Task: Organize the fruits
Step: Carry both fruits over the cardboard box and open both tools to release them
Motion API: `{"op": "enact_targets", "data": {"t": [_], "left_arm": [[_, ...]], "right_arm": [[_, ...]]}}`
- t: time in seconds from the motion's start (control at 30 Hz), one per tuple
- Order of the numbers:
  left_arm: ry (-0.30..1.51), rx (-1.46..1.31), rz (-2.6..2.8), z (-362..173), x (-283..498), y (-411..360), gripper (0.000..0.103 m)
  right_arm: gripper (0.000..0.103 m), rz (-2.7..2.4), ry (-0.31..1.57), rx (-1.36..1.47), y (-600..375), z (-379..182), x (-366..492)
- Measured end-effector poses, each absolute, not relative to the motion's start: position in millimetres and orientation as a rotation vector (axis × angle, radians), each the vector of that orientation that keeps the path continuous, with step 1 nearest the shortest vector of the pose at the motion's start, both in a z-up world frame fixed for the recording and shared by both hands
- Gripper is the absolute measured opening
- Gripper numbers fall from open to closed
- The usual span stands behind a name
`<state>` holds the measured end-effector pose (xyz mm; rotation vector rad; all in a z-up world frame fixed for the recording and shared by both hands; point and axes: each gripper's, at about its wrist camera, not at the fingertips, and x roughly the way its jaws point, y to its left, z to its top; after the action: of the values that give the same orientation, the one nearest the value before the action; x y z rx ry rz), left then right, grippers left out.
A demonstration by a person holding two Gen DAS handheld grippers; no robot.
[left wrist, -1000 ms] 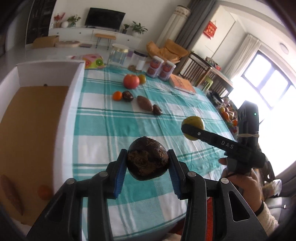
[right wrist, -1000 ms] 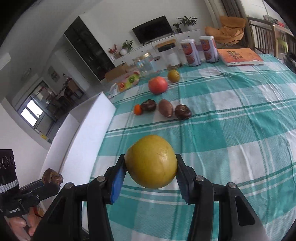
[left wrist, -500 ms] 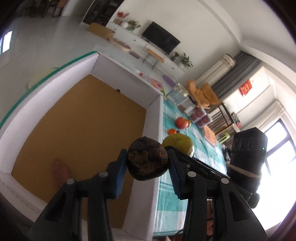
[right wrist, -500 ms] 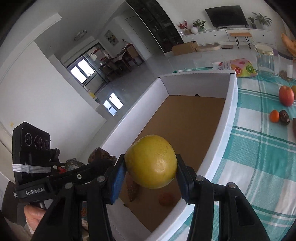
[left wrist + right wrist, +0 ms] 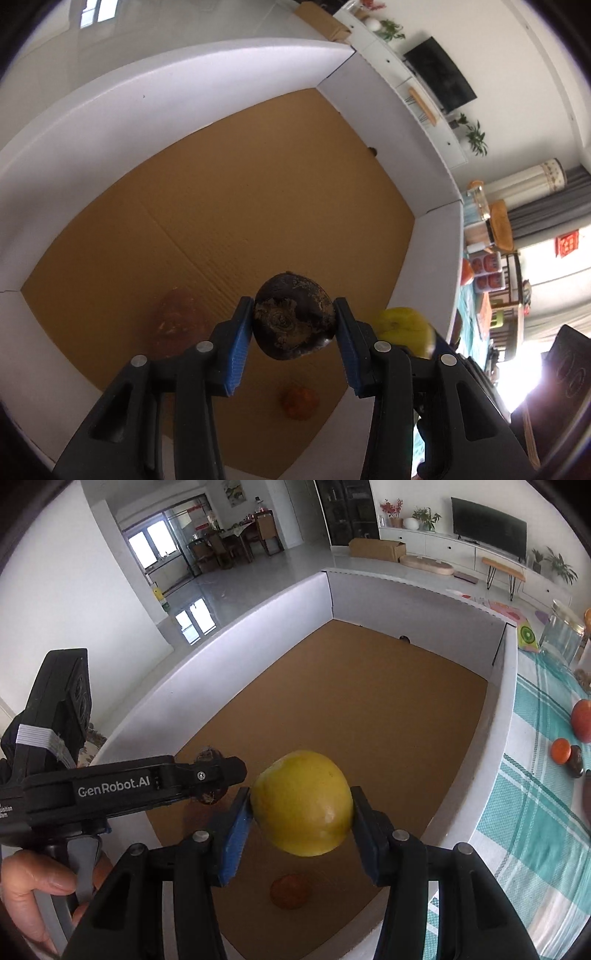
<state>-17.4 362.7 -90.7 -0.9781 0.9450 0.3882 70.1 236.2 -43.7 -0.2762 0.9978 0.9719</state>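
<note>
My left gripper point(image 5: 293, 325) is shut on a dark brown round fruit point(image 5: 293, 319) and holds it above the floor of a white-walled cardboard box point(image 5: 110, 122). My right gripper point(image 5: 301, 805) is shut on a yellow round fruit point(image 5: 301, 803), also over the box point(image 5: 258, 613), just right of the left gripper point(image 5: 207, 775). The yellow fruit shows in the left wrist view point(image 5: 404, 328) too. On the box floor lie a reddish-brown sweet potato point(image 5: 177, 321) and a small orange fruit point(image 5: 299, 402), which also shows in the right wrist view point(image 5: 290, 890).
To the right of the box is a teal checked tablecloth point(image 5: 535, 812) with a red apple point(image 5: 581, 720), a small orange point(image 5: 561, 750) and a dark fruit point(image 5: 576, 762). A glass jar point(image 5: 561, 635) stands farther back.
Both grippers have swung left from over the table to over the box and come lower toward its floor, each still holding its fruit.
</note>
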Motion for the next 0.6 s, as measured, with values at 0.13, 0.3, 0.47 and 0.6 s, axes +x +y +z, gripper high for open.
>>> {"op": "enact_targets", "data": {"t": [0.13,0.3,0.47,0.6], "left_arm": [[0.888,-0.903,0.472,-71.9,-21.7,353.8,0.081],[0.764,-0.779,0.421,-34.0,-28.0,309.6,0.081],[0.745,-0.555,0.163,-4.8,-7.8,201.8,0.082],[0.862,-0.425,-0.079,-19.6,24.2,103.5,0.083]], "right_arm": [[0.087,0.939,0.932,-0.213,208.8,-27.7,73.6],[0.101,0.795,0.794,-0.150,117.1,-12.7,71.6],[0.103,0.511,0.800,-0.022,-15.4,-45.0,78.6],[0.103,0.249,0.844,-0.043,-114.1,-71.7,95.5]]}}
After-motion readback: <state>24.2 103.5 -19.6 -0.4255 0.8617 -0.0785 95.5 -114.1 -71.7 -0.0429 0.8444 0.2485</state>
